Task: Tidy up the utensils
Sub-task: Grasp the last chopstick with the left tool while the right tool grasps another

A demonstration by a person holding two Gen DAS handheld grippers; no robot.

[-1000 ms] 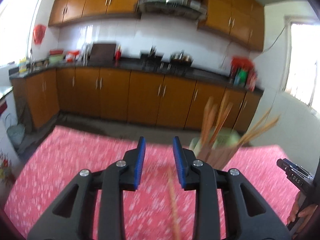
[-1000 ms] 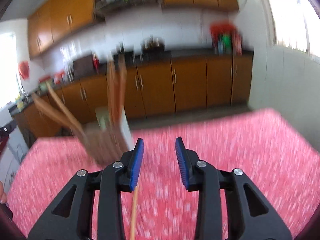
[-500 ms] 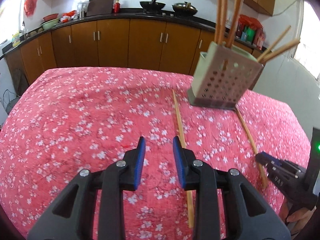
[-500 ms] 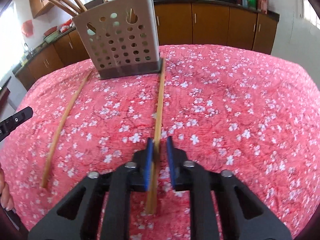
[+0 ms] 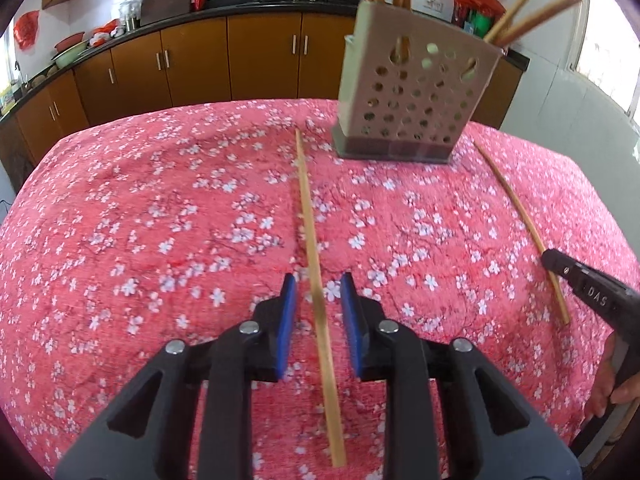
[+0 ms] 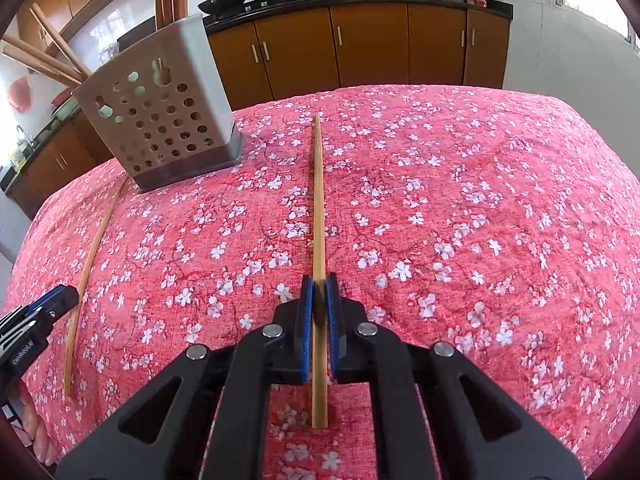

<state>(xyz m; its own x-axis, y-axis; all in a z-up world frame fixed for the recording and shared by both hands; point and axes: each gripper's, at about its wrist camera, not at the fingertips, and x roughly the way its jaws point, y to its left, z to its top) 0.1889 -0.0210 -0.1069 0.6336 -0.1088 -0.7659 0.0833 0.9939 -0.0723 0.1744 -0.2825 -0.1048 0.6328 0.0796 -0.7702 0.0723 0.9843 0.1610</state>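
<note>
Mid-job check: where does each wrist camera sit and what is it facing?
Left wrist: on the left gripper, angled down at a chopstick between open jaws; a hand at right.
Right wrist: on the right gripper, jaws shut on the other chopstick.
Shared: perforated holder, red floral cloth, both chopsticks.

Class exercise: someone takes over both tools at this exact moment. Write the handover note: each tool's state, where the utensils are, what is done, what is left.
Right tool: shut on a chopstick that lies on the red floral cloth.
Left tool: jaws have just been closing around the other chopstick, pads not yet touching it.
Perforated holder stands at the far side with several chopsticks already in it.
Left: finish the left grip, lift both chopsticks, drop them into the holder.
</note>
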